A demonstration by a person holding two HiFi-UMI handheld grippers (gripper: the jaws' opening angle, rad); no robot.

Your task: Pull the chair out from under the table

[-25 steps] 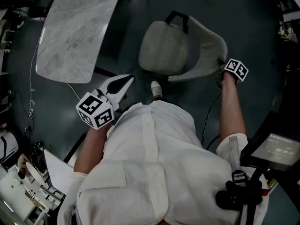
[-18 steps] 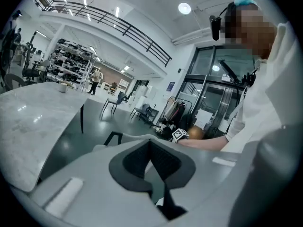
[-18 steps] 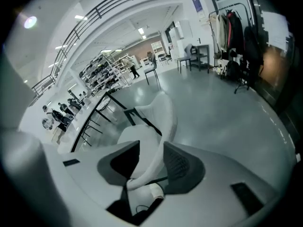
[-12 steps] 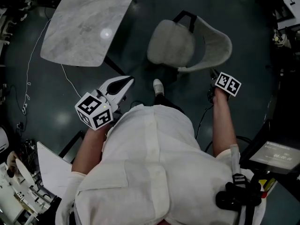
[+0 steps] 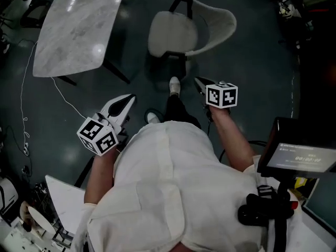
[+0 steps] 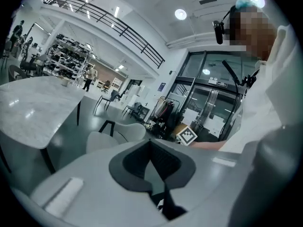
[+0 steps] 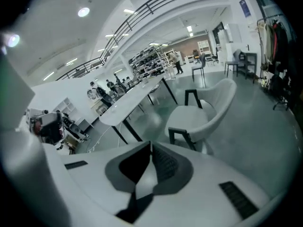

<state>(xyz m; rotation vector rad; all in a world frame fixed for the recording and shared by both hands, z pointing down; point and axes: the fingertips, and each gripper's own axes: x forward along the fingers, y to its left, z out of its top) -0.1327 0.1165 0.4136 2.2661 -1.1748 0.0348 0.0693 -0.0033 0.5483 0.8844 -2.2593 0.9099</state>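
Note:
The pale grey chair [image 5: 173, 33] stands on the dark floor to the right of the marble table [image 5: 73, 28], apart from it, with its backrest curving round the right side. My right gripper [image 5: 198, 82] hangs in the air below the chair, clear of it, its jaws closed together on nothing. In the right gripper view the chair [image 7: 199, 117] and table [image 7: 132, 100] lie ahead beyond the shut right gripper [image 7: 150, 145]. My left gripper [image 5: 126, 100] floats lower left, also shut and empty. The left gripper view shows the shut left gripper [image 6: 150, 143] with the chair [image 6: 113, 136] beyond it.
A screen on a stand [image 5: 296, 156] is close at the right. A thin cable [image 5: 23, 104] trails over the floor left of the table. The person's shoe [image 5: 174, 84] is just below the chair. A white cart [image 5: 31, 224] sits bottom left.
My right gripper has left the chair's backrest rim, shut its jaws and swung back toward the person. The left gripper also drew back. The chair now lies farther away.

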